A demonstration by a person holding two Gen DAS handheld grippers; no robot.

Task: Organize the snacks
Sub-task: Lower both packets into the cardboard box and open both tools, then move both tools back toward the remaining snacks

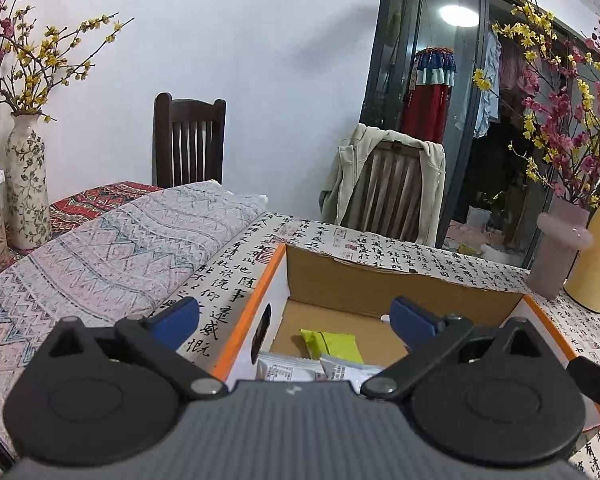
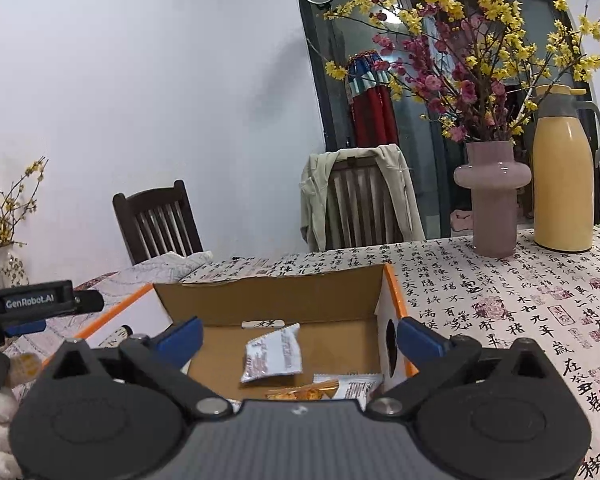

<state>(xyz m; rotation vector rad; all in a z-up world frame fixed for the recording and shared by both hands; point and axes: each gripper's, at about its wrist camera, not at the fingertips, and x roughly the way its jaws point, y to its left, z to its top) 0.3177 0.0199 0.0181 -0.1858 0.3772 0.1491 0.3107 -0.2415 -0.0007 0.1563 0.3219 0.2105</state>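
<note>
Both the left hand-held gripper [image 1: 296,314] and the right hand-held gripper [image 2: 298,338] are wide open and hold nothing. The box [image 2: 268,300] with snack packets [image 2: 272,354] sits just in front of them.

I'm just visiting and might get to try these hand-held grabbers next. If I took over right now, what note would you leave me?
Left gripper: open, nothing between its fingers, over the cardboard box.
Right gripper: open, holding nothing, over the same box.
In the box: a white packet tilted up as if just dropped, a green packet, an orange snack and more white packets.
Done: several snacks are boxed.
Left: I see no loose snacks on the calligraphy tablecloth; check outside these views before stopping.
</note>
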